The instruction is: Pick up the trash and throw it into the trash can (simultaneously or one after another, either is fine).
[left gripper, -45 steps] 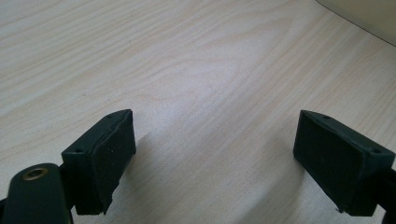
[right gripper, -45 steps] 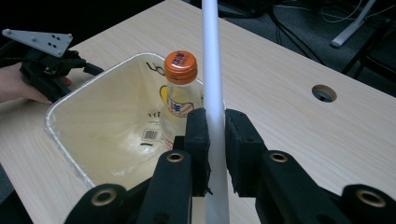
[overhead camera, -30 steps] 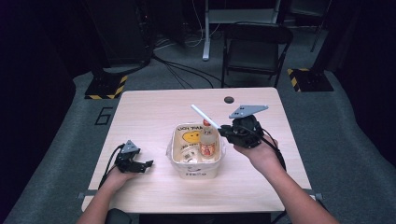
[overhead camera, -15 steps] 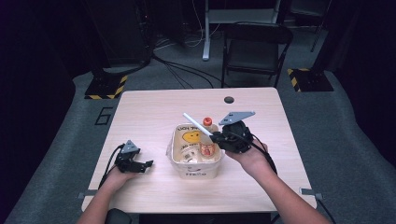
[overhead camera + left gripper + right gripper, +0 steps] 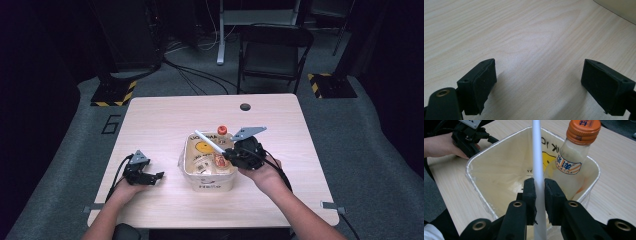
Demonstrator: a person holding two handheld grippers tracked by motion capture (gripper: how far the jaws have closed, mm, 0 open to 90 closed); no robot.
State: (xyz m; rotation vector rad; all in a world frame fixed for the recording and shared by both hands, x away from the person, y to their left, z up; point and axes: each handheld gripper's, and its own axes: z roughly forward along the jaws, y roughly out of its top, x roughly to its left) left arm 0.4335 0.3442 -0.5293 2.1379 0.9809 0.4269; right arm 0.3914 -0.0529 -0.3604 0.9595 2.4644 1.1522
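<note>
Right gripper (image 5: 539, 195) is clamped on a thin white stick (image 5: 537, 170), jaws pressed flat against both its sides. The stick runs up between the pads and out the top of the right gripper view. In the high view the right gripper (image 5: 231, 156) sits at the right rim of the cream bag-like container (image 5: 207, 186) at mid-table, and the white stick (image 5: 210, 142) slants up-left over the container's open mouth.

A bottle with an orange cap (image 5: 571, 162) stands tilted inside the container (image 5: 499, 152) against its far wall (clear body, orange-and-blue label, print unreadable). In the high view the bottle (image 5: 220, 150) leans just beside the gripper tip.

Left gripper (image 5: 536, 87) has its jaws spread wide with nothing between them, only bare wooden table (image 5: 524, 30) underneath. In the high view the left gripper (image 5: 150, 176) rests low on the table (image 5: 165, 120) left of the container, apart from it, and the person's hand (image 5: 122, 190) holds it from behind.
</note>
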